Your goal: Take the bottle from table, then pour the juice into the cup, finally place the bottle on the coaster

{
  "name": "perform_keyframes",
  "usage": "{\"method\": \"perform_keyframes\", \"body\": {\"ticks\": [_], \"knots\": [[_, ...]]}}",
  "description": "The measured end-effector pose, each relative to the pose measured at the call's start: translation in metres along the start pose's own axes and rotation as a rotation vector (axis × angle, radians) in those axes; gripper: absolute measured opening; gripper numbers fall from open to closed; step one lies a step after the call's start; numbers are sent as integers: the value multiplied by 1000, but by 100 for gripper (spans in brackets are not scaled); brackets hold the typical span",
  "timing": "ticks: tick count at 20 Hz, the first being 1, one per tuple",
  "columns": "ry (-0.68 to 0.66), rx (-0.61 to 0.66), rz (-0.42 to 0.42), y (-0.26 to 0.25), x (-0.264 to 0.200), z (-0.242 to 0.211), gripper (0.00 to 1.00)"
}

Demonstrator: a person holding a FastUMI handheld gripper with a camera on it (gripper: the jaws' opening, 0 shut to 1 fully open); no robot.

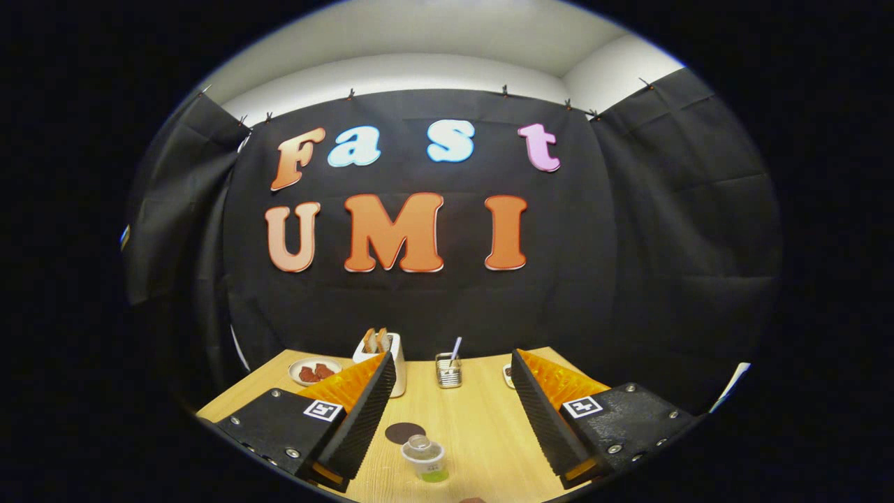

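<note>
Wooden table [482, 419] below wide-open, empty tongs [450, 391], bottle [423, 457] and coaster [404, 432] between their fingers.

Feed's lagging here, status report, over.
Hand-held gripper open, nothing held. Bottle upright between fingers, ungrasped. Coaster just beyond it. Nothing blocking.

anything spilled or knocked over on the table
Nothing stands out. The bottle stands upright between the open claw's fingers, the dark coaster lies flat just beyond it, and the wooden table looks dry.
</note>
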State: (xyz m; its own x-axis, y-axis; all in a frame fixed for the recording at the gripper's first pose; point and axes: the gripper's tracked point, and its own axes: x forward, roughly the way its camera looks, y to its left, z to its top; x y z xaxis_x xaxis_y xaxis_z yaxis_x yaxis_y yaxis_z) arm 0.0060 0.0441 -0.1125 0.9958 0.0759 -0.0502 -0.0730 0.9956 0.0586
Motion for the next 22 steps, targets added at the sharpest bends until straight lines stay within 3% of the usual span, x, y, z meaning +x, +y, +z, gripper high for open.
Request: {"method": "perform_keyframes", "body": {"ticks": [5, 11, 22], "knots": [[90, -50, 62, 21, 14, -75, 99], [206, -56, 55, 18, 21, -155, 99], [386, -8, 67, 20, 38, -250, 99]]}}
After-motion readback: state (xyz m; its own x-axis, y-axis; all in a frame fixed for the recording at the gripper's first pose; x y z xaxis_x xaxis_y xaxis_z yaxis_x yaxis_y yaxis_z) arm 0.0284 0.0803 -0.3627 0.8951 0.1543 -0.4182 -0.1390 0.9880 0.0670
